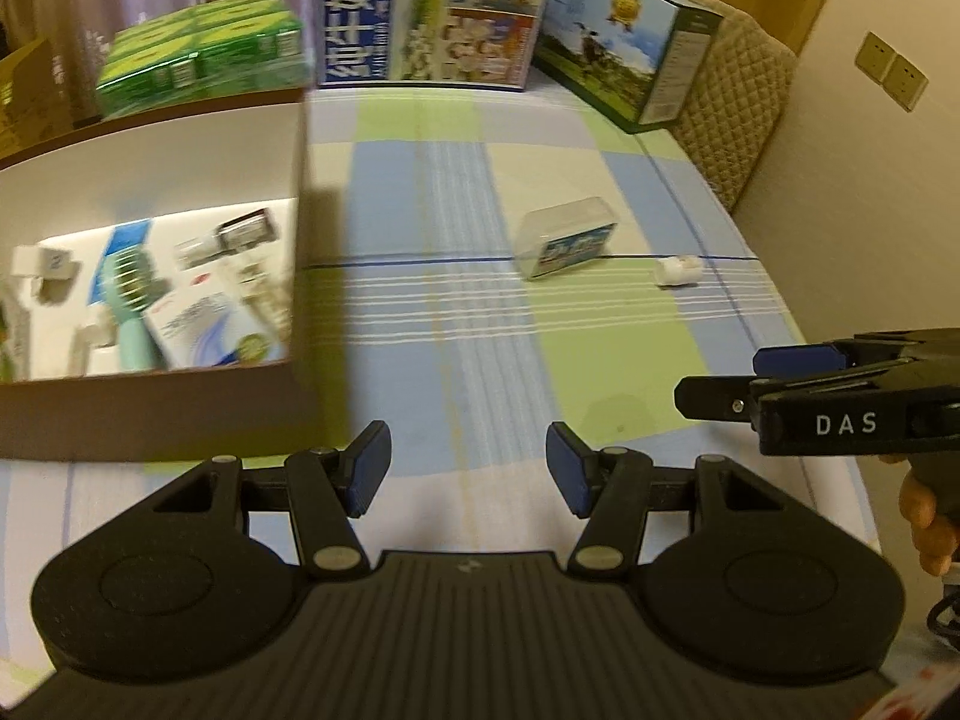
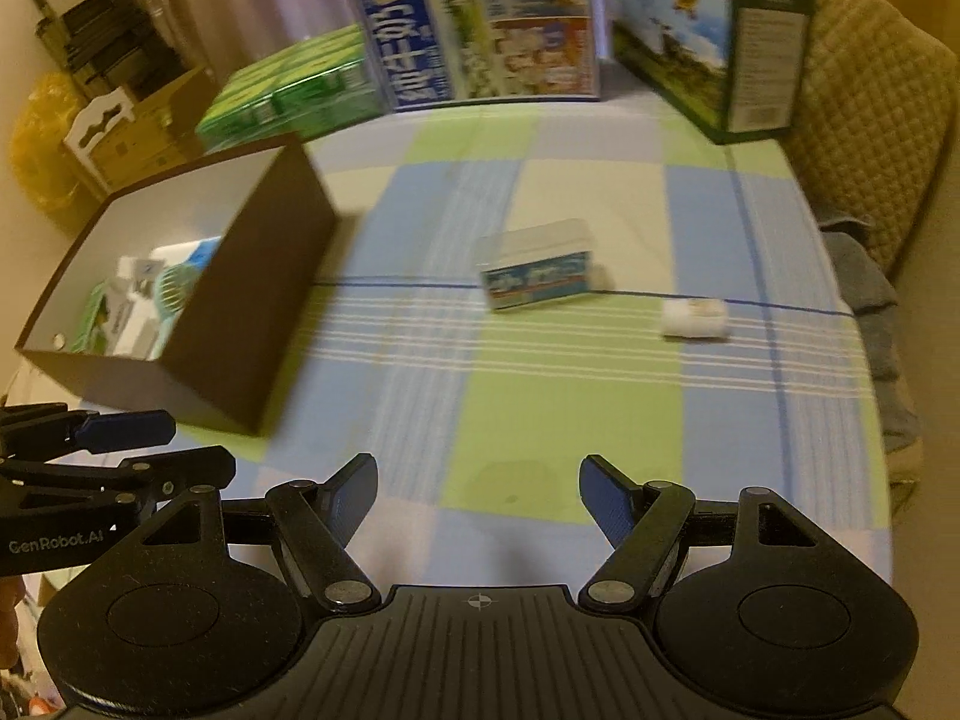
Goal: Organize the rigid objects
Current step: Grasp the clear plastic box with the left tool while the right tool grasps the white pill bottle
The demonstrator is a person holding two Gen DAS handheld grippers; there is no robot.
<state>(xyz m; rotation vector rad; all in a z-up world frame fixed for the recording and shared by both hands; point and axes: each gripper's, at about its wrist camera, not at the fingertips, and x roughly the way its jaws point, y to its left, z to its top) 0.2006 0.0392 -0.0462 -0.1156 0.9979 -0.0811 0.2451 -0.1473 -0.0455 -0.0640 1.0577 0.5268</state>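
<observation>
A brown storage box (image 1: pixel 180 408) (image 2: pixel 240 324) sits at the left of the checked tablecloth, with several packets and small items inside. A small clear-lidded box with a blue label (image 1: pixel 567 243) (image 2: pixel 543 273) lies on the cloth mid-table. A small white object (image 1: pixel 678 270) (image 2: pixel 696 318) lies to its right. My left gripper (image 1: pixel 468 471) hovers open and empty over the cloth, just right of the brown box. My right gripper (image 2: pixel 480 498) is open and empty too, nearer than both loose items. Each gripper shows at the edge of the other's view.
Large printed cartons (image 1: pixel 432 12) (image 2: pixel 480 30) and a green carton pack (image 1: pixel 204 54) (image 2: pixel 288 96) stand along the table's far side. A quilted chair back (image 1: pixel 738 120) (image 2: pixel 870 120) is at the far right. Cardboard boxes (image 2: pixel 132 132) stand beyond the table at left.
</observation>
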